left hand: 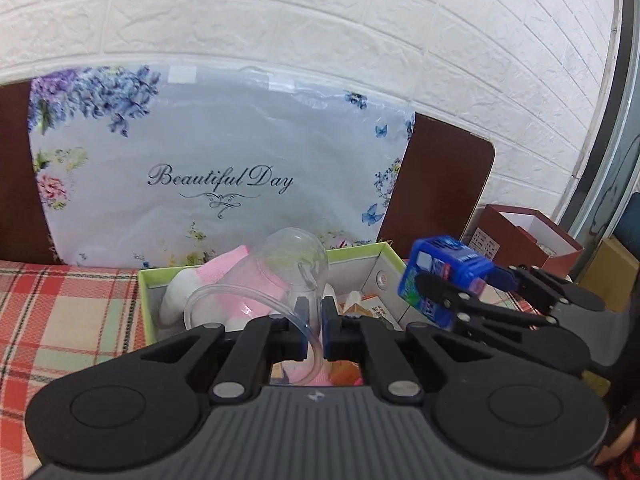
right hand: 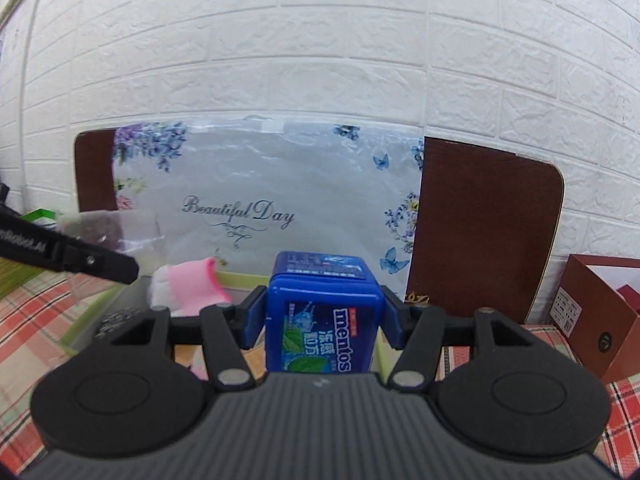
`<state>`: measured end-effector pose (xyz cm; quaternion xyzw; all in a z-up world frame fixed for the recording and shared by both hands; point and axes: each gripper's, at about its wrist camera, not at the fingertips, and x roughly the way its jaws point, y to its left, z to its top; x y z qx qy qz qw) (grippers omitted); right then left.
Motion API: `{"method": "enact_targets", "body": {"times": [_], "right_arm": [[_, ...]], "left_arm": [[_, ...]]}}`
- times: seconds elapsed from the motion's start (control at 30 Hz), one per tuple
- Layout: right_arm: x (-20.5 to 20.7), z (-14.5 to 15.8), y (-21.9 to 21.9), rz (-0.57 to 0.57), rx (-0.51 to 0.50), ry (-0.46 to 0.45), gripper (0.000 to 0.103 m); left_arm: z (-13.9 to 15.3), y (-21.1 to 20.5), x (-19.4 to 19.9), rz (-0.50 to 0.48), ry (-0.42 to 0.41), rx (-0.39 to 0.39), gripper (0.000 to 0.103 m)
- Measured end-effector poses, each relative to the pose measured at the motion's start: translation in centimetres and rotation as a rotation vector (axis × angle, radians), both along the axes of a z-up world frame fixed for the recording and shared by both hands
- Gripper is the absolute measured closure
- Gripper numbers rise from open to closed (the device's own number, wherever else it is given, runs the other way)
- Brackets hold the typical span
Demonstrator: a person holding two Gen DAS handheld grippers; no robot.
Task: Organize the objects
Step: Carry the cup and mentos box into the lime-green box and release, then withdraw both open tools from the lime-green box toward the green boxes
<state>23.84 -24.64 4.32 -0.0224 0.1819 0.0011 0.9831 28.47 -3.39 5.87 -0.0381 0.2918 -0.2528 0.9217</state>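
Item: blue Mentos box, clamped between the blue pads of the right gripper, held in the air above the right end of the green-rimmed tray.

Item: clear plastic cup with tube, pinched narrowly by the left gripper, above the tray's middle, in front of a pink sock.

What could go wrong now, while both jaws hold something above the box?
The clear plastic cup, held by the left gripper only at its thin handle, may swing or slip. The blue Mentos gum box in the right gripper hangs tilted over the green-rimmed cardboard box; it may hit the rim or the cup.
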Motion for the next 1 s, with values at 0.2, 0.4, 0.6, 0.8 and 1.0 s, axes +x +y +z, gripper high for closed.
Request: {"method": "enact_targets", "body": {"times": [0.2,0.4,0.6,0.8,1.0], "right_arm": [[4.6,-2.1,-0.8,-0.022,0.020,0.018,0.046],[7.4,-4.7,-1.3,0.012,0.006,0.051,0.022],[5.0,-5.0,-2.0,-0.012,0.016,0.004,0.000],[1.4,-3.2,-2.1,-0.021,0.031,-0.020,0.000],[-2.8,-0.6,-1.6,-0.028,0.045,-0.033,0.000]], "left_arm": [[-1.9,-1.5,2.7,-0.023,0.025,0.000,0.098],[-4.0,-1.4,3.9,0.011,0.064,0.037,0.032],[-3.3,-0.1,1.7,0.049,0.031,0.024,0.016],[-0.9,0.4,-2.1,0.054,-0.011,0.031,0.016],[1.3,0.8,-7.4,0.119,-0.068,0.086,0.016]]}}
